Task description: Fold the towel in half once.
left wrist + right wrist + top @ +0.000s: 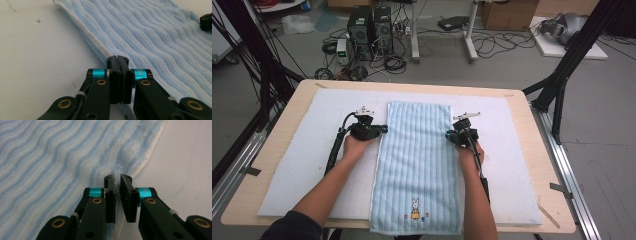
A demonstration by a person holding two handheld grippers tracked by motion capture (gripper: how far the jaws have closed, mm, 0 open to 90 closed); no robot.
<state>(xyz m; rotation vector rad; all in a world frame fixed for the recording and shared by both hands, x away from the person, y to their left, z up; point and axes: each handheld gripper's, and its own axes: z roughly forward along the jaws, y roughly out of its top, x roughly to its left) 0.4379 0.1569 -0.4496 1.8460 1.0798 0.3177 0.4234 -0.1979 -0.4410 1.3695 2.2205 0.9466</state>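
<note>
Both grippers' jaws pinch the towel's point(417, 160) long edges; its rabbit print point(415, 209) shows from above.

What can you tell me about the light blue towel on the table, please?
The towel is light blue terry with wavy ribbing, a white edge and a small embroidered rabbit near its near end. It lies flat, lengthwise on the white mat, its near end overhanging. The left gripper pinches its left edge; the right gripper closes on its right edge.

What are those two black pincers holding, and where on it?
Each grips the light blue striped towel by a long side edge: left gripper on its white-trimmed left edge, right gripper on the right edge.
</note>
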